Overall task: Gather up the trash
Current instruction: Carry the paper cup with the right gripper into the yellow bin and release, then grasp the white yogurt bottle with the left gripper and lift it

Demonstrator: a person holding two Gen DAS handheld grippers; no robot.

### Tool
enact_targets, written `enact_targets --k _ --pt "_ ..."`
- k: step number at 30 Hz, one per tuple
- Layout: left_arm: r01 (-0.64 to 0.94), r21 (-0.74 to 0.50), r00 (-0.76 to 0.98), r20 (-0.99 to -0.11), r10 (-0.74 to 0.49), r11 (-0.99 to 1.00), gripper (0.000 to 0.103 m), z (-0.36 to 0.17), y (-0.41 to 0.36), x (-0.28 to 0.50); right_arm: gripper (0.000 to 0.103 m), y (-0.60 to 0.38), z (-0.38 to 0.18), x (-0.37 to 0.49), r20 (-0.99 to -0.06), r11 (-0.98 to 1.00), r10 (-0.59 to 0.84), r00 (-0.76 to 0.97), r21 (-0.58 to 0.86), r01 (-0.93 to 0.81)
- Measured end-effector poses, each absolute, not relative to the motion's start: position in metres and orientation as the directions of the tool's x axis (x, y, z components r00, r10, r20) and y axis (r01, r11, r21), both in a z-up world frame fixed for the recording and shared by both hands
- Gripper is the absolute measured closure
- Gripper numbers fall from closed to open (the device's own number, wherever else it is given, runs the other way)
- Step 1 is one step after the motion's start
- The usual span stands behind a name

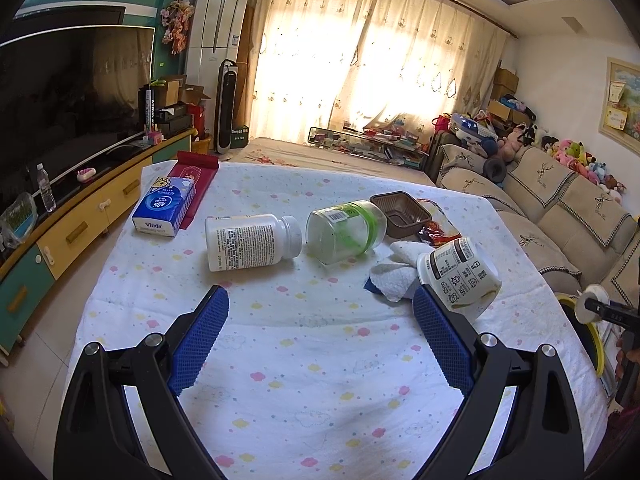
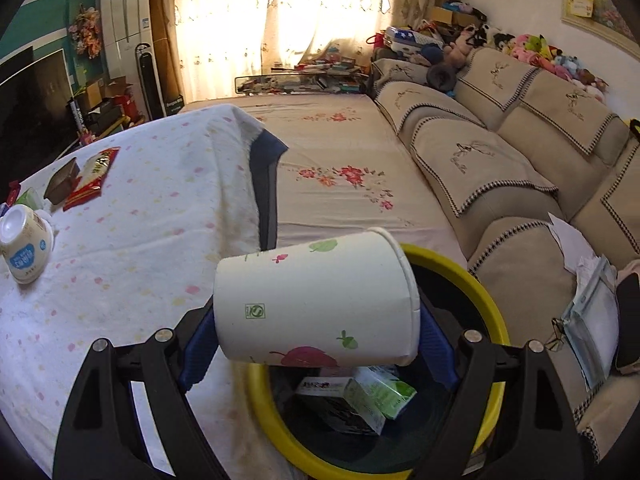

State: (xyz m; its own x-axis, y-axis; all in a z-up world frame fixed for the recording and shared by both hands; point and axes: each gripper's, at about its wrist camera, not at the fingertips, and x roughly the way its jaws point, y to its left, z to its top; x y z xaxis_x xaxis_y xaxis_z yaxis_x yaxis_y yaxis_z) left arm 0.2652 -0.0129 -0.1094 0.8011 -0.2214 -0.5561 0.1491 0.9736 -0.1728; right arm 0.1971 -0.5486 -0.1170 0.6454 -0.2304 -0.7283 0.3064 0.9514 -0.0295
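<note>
The right gripper [image 2: 316, 344] is holding a paper cup [image 2: 316, 300] sideways over the yellow bin [image 2: 496, 320]; releasing too early may be dropping it on the near rim.

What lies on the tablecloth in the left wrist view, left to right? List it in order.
Blue tissue pack → white pill bottle on its side → clear jar with green band → brown plastic tray → white yogurt cup, tipped over at the right.
</note>
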Motion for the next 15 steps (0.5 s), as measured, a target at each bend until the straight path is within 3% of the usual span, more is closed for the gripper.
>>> enact_targets --k 9,15 --pt "0.158 -0.169 0.805 -0.548 -0.226 0.973 0.011 -0.110 -0.014 0.265 0.016 -0.572 -0.133 0.188 -0.750 0.929 -0.245 0.615 0.001 0.371" --pt "0.179 -0.148 0.802 -0.550 -0.232 0.973 0.011 -0.111 -0.020 0.265 0.015 -0.544 -0.106 0.203 -0.692 0.942 -0.181 0.699 0.083 0.326"
